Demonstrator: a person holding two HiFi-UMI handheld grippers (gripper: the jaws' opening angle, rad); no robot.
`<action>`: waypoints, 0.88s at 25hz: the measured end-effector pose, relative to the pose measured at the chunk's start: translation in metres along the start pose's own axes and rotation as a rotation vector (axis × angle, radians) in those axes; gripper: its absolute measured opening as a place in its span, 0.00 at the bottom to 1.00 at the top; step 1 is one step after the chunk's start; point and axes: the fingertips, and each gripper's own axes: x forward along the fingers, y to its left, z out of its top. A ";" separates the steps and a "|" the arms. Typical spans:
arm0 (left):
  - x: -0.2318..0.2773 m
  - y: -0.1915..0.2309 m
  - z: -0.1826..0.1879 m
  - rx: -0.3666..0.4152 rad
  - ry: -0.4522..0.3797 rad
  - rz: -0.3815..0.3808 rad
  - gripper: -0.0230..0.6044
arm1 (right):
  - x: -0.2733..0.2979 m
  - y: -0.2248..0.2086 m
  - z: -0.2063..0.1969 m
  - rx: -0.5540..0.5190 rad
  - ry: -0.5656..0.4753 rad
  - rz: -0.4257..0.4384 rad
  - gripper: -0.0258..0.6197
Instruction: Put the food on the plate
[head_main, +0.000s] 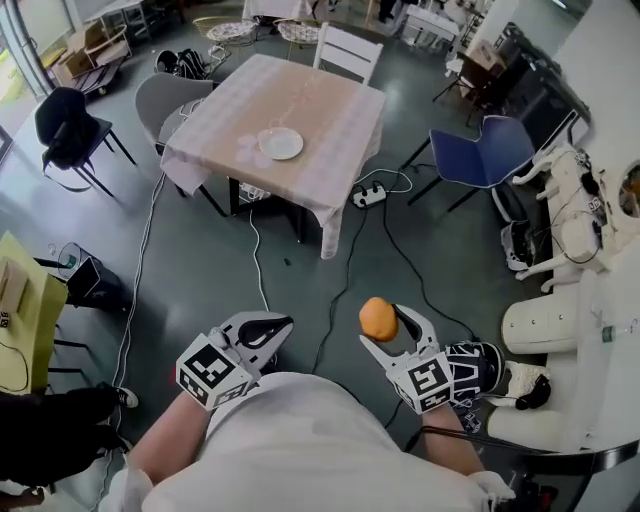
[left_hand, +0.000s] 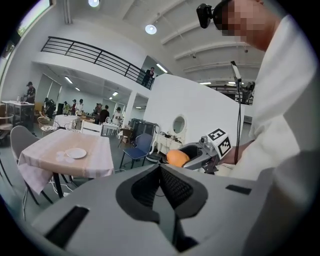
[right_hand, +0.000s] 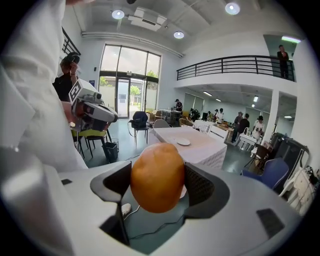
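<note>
Pinching the round orange-brown food (right_hand: 157, 177) across its widest part, the right gripper (head_main: 388, 328) holds it in the air with one jaw pressed against each side, well short of the table (head_main: 330, 110) and over open floor. The white plate (head_main: 281, 143) lies near the middle of that table and looks bare. The left gripper (head_main: 275, 330), as far from the table as the right one, has its jaws pressed together with nothing between them. The whole carry to the table is likely still to come, and that is where it could fail. The food is smooth and rounded and touches the jaws only at two small spots, so any slackening or jolt could let it roll out and drop. Cables (head_main: 335, 300) trail over the floor on the near side of the table and could catch a foot. Released off-centre, the food may roll off the plate.
</note>
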 end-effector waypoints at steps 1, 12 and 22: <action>-0.008 0.016 0.005 0.000 -0.010 -0.005 0.05 | 0.014 0.000 0.012 -0.008 0.004 -0.007 0.58; -0.105 0.159 0.030 -0.064 -0.108 0.071 0.05 | 0.155 0.003 0.114 -0.058 0.033 0.028 0.58; -0.141 0.229 0.022 -0.119 -0.143 0.257 0.05 | 0.288 -0.043 0.151 -0.154 0.056 0.114 0.58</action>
